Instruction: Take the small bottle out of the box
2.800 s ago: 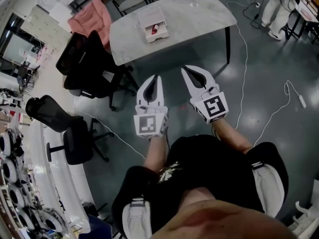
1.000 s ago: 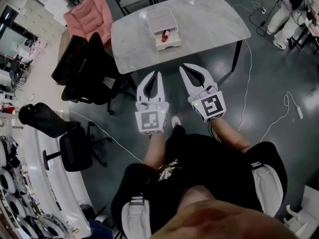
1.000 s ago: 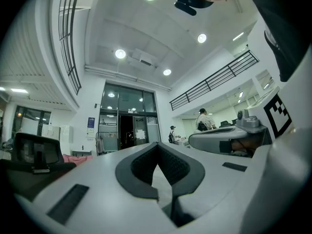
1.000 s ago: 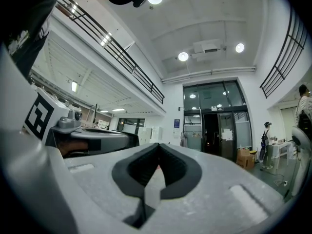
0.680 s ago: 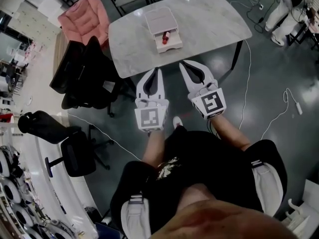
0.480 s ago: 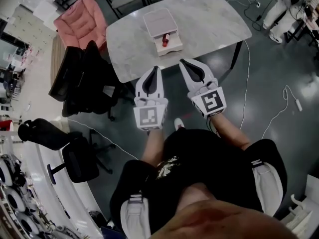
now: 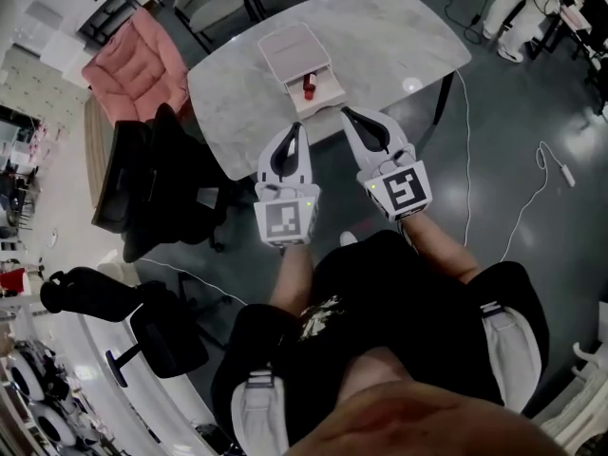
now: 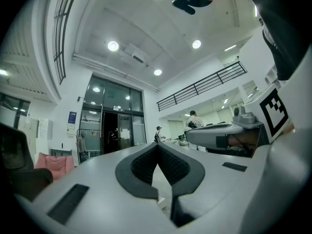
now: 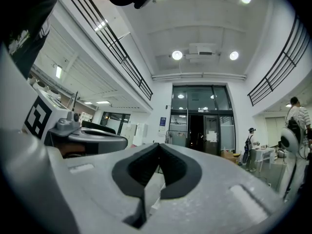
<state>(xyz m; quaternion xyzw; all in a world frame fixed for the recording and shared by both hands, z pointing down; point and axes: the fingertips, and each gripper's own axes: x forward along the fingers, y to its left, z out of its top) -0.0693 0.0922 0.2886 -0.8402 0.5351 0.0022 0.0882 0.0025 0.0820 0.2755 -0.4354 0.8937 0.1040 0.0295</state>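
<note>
Table (image 7: 380,27) has come right up to me now, the box (image 7: 290,50) by its near edge sits just beyond my left gripper (image 7: 295,128) and right gripper (image 7: 348,113), both clamped shut on nothing, and the small bottle (image 7: 308,87) still lies in the box's open front.

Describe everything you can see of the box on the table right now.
The box is pale pinkish beige, flat and rectangular, cardboard by its look. It lies on the marbled table, near the edge facing the person. Its near part stands open like a pulled-out tray, with the small red bottle in it. Nothing else touches it.
</note>
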